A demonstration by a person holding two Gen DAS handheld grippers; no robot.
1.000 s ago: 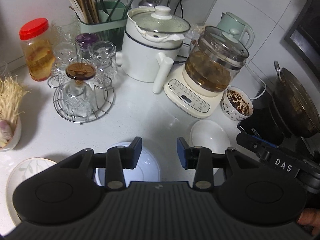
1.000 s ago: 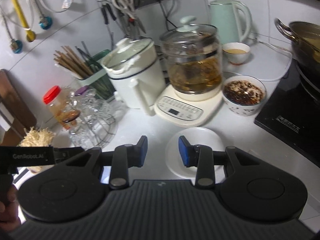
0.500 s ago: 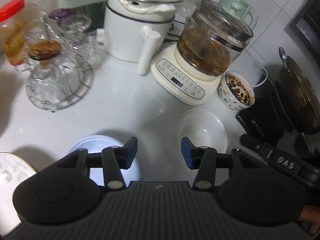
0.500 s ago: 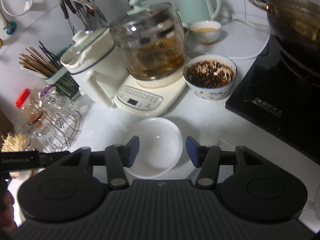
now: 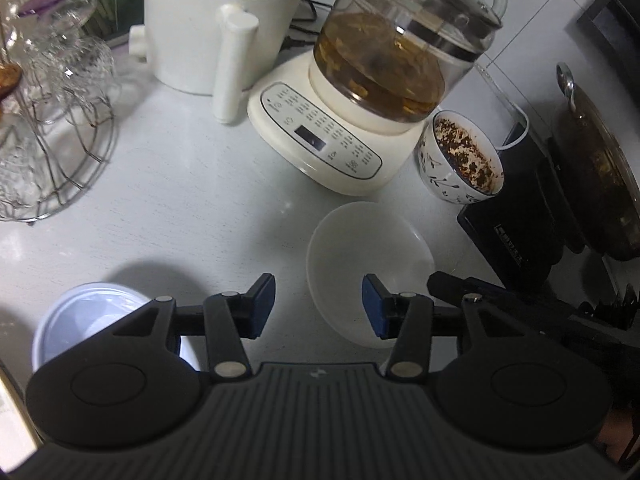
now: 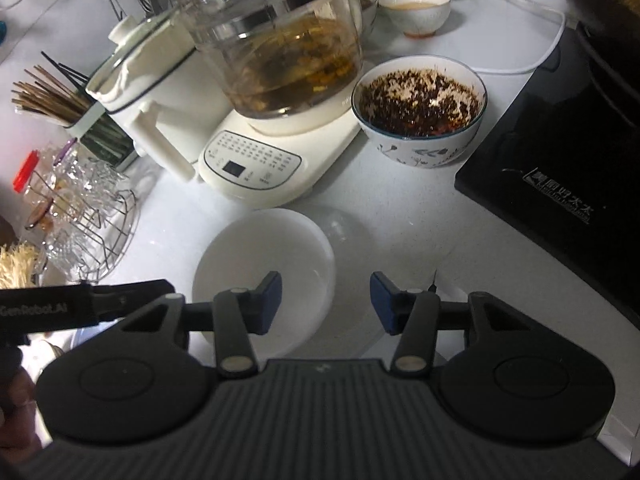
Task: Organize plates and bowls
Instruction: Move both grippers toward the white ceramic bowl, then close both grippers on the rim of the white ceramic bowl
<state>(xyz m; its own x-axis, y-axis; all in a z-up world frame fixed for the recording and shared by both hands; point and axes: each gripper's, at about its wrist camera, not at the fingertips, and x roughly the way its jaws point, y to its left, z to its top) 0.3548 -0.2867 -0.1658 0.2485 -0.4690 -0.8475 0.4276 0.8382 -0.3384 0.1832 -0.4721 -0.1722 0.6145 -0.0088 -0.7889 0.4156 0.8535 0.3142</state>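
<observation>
The white bowl (image 6: 264, 264) is seen on the counter (image 6: 400, 216) before the glass kettle (image 6: 276, 52). The right gripper (image 6: 325, 303) is closing, nothing between; its left fingertip overlaps the bowl. The left gripper (image 5: 318, 306) is held apart, empty.

Bare counter (image 5: 192, 200) between glass rack (image 5: 52, 140) and kettle base (image 5: 320, 140)

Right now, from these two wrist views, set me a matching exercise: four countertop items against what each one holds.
Items:
1. patterned bowl
2. glass kettle
3. white bowl
4. green holder

What it holds:
A. empty
B. brownish liquid with floating pieces
C. chopsticks
D. dark flaky residue

Pairs: 1-D, 2-B, 3-A, 4-C
</observation>
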